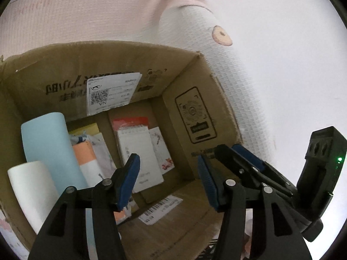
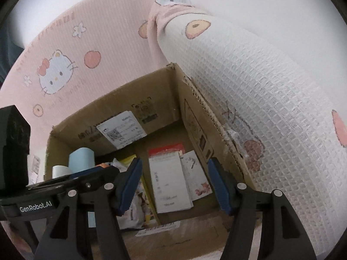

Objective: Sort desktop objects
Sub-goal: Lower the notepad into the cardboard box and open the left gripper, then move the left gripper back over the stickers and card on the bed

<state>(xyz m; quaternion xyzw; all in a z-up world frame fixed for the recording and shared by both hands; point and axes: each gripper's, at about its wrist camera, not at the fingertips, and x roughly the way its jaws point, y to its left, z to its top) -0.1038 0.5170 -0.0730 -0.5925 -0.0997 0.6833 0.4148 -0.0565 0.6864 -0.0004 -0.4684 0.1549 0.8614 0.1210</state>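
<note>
Both my left tongs (image 1: 168, 182) and right tongs (image 2: 174, 185) stand apart, empty, over the cardboard box (image 1: 184, 112). Spiral notepad (image 1: 138, 151): light, flexible; I judge gripping its bound top edge best.

Cardboard box (image 1: 108, 65) of notepads (image 1: 138, 149) and paper rolls (image 1: 47, 147) below open left hand-held gripper (image 1: 167, 179).
</note>
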